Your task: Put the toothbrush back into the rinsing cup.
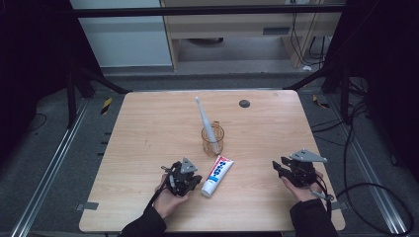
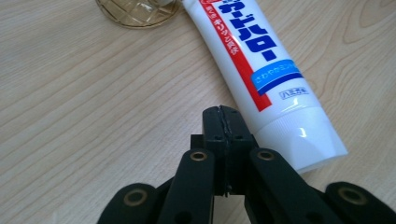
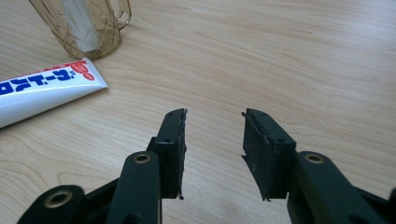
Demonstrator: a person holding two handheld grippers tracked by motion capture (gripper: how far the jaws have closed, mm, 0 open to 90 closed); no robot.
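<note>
We are bringing the left gripper in beside the cap end of the toothpaste tube, with its jaws pressed together and nothing between them. In the left gripper view the closed tips are sitting just next to the tube's shoulder, near or perhaps touching it. To do this step well, we are probably needing to part these jaws before going further, then line them across the tube's body rather than its slippery cap, and come in low along the wooden table.

The tube is lying flat near the front of the table, between our two hands, its flat crimped end pointing at the amber cup just beyond. It is white with a red stripe and blue lettering. A toothbrush is standing tilted in the cup.

On the right, we are holding the right gripper well apart from the tube, jaws partly spread and empty over bare wood.
</note>
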